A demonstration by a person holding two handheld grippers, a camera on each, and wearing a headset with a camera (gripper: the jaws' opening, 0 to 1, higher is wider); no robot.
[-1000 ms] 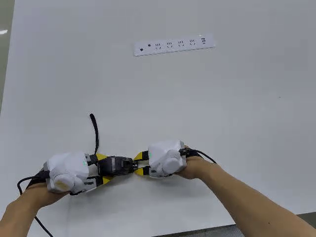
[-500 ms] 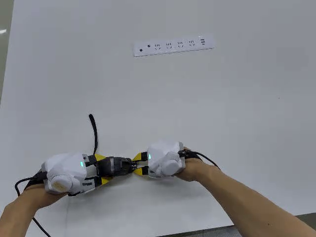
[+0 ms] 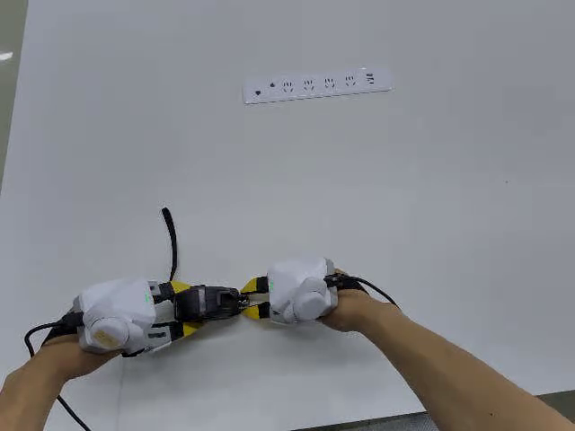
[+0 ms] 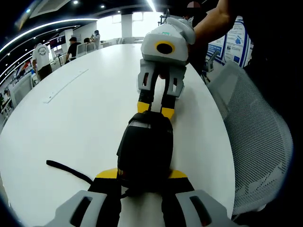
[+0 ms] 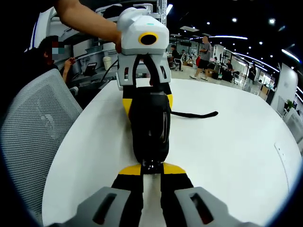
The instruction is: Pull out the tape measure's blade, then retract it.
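1. The tape measure (image 3: pixel 208 303) lies on the table (image 3: pixel 377 206) at the lower left of the head view, its long axis running left to right.
2. The left gripper (image 3: pixel 184 308) clamps it from the left.
3. The right gripper (image 3: pixel 252 299), jaws nearly together, seems to pinch the blade tip (image 5: pixel 150 165) at its right end. The pull should run rightward.

The tape measure (image 3: pixel 208 303) looks glossy black plastic, the table (image 3: pixel 377 206) smooth and matt.
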